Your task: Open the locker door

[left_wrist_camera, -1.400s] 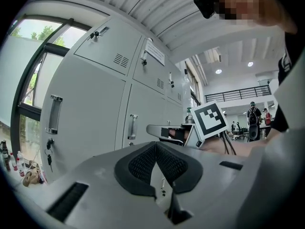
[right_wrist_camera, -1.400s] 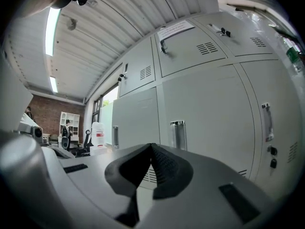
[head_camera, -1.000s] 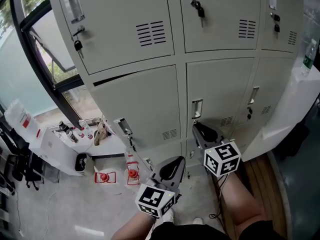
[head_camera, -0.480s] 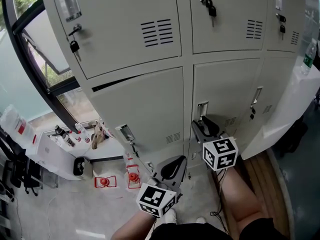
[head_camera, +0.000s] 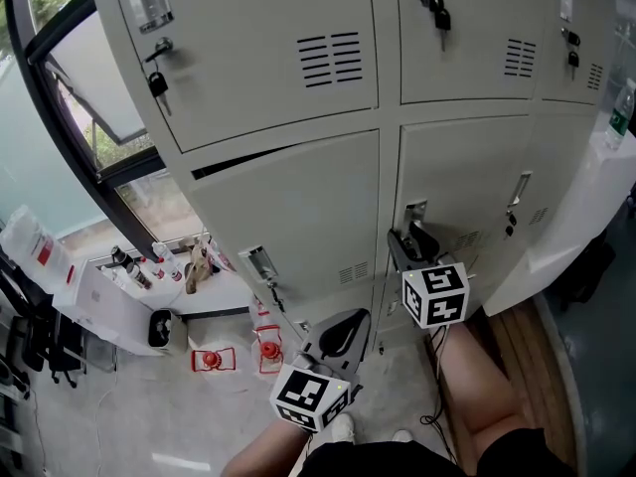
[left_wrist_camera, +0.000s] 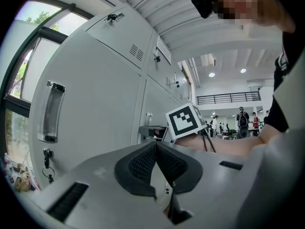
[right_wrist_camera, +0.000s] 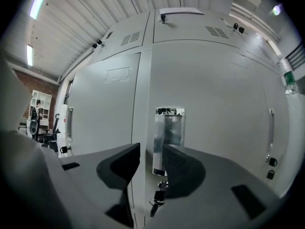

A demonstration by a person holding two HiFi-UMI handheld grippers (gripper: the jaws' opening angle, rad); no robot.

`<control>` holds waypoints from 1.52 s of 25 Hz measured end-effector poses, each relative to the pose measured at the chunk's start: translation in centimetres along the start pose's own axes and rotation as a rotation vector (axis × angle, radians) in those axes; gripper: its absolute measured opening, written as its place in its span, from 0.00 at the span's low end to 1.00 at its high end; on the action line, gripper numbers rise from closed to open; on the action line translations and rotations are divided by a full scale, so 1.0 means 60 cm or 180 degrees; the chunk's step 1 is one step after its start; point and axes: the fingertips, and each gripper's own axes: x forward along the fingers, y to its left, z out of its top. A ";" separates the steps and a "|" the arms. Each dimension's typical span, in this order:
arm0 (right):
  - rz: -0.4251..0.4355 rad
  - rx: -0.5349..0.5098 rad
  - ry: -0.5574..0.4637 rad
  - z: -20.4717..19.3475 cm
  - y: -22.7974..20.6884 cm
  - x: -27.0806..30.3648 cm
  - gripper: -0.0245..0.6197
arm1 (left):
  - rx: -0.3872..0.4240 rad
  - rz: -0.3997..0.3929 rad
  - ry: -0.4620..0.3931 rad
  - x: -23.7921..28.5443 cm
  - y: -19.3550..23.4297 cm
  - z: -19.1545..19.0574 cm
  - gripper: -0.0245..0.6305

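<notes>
Grey metal lockers fill the head view. The lower middle locker door (head_camera: pixel 467 187) is closed, with a chrome recessed handle (head_camera: pixel 415 212) on its left edge. My right gripper (head_camera: pixel 407 246) sits just below that handle, jaws open. In the right gripper view the handle (right_wrist_camera: pixel 167 140) stands straight ahead, just beyond the gap of the right gripper (right_wrist_camera: pixel 151 149), untouched, and a key (right_wrist_camera: pixel 157 202) hangs under it. My left gripper (head_camera: pixel 343 331) hangs lower, over the floor, shut on nothing; its pads meet in the left gripper (left_wrist_camera: pixel 155 144) view.
The lower left locker door (head_camera: pixel 288 217) shows a dark gap along its top, and keys hang by its handle (head_camera: pixel 258 263). A low white shelf with bottles (head_camera: pixel 149 271) and red items (head_camera: pixel 211 359) lie on the floor at left. A white cabinet (head_camera: pixel 586 217) stands at right.
My right gripper has crept up towards the chrome handle, which now sits lower and further right in the head view. The left gripper has barely moved.
</notes>
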 end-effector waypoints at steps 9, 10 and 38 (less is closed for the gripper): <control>-0.0046 -0.0015 0.0045 -0.004 -0.006 0.000 0.29 | -0.0031 -0.0008 -0.0005 -0.002 0.000 -0.005 0.06; -0.0037 -0.0004 0.0041 -0.004 -0.005 -0.003 0.29 | -0.0032 -0.0013 -0.0007 -0.002 -0.001 -0.005 0.06; 0.0652 -0.0007 -0.0071 -0.021 -0.006 -0.148 0.29 | 0.0038 -0.0217 -0.0016 0.029 -0.107 0.000 0.06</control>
